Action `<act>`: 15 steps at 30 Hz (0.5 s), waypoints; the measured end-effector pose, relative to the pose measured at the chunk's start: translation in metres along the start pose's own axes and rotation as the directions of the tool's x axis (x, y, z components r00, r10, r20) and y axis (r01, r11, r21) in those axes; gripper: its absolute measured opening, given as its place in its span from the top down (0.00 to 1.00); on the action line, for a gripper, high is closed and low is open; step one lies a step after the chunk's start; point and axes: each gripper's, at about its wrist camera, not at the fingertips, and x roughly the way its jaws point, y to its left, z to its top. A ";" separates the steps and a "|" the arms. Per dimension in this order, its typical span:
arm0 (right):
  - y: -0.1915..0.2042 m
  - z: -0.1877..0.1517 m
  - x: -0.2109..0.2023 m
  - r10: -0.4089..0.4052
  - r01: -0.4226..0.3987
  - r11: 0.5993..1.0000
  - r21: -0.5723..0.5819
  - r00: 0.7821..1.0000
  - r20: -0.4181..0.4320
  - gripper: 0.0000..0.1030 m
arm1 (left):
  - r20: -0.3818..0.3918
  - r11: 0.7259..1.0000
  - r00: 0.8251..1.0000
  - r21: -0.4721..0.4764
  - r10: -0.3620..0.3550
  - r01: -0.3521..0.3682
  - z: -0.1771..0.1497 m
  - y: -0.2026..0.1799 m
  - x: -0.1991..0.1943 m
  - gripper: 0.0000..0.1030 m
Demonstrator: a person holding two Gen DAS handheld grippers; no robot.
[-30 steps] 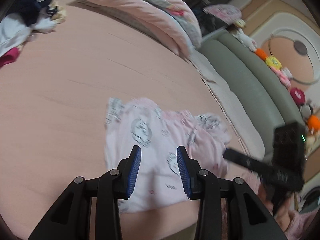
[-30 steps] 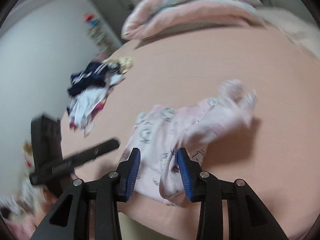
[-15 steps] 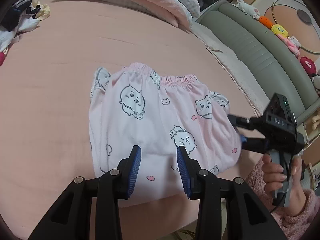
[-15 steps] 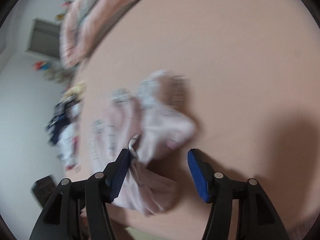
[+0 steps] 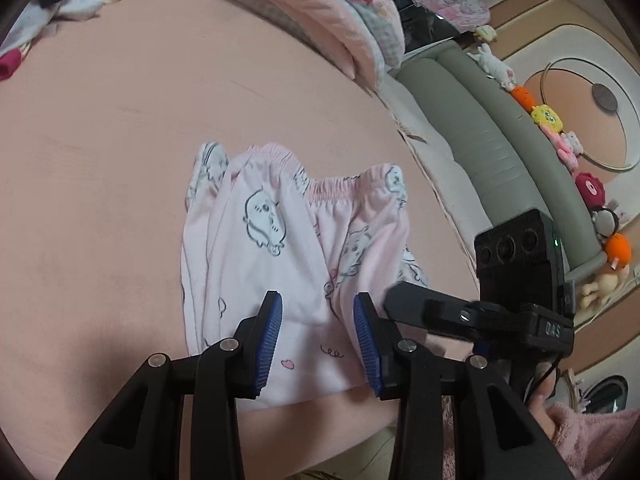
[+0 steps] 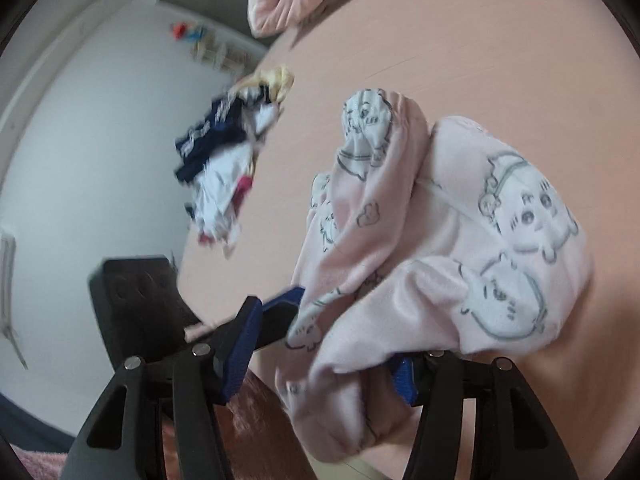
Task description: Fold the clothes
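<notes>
From your left wrist view, the pink pyjama shorts [image 5: 280,264] now lie folded at frame centre on the pink bed [image 5: 100,140], no longer bunched as a second ago, so the fold looks nearly made. Your left gripper [image 5: 316,328] angles down over the near hem, jaws part open, gripping nothing. Your right gripper [image 5: 404,300] enters from the right.

From your right wrist view, the shorts fill the lower right. Your right gripper [image 6: 320,364] has just opened its jaws; cloth drapes between them, unpinched.
</notes>
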 end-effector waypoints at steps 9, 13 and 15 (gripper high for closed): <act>-0.009 0.003 -0.033 0.074 -0.077 0.996 0.033 0.994 0.074 0.43 | -0.035 0.992 0.999 0.119 -0.041 0.045 0.007 -0.047 0.005 0.62; -0.002 0.005 -0.045 0.079 -0.083 0.996 0.026 0.990 0.113 0.43 | -0.064 0.987 0.994 0.131 -0.085 0.093 0.007 -0.067 0.016 0.61; -0.001 0.003 -0.050 0.089 -0.094 0.995 0.033 0.988 0.127 0.43 | -0.072 0.984 0.993 0.143 -0.095 0.105 0.006 -0.079 0.019 0.58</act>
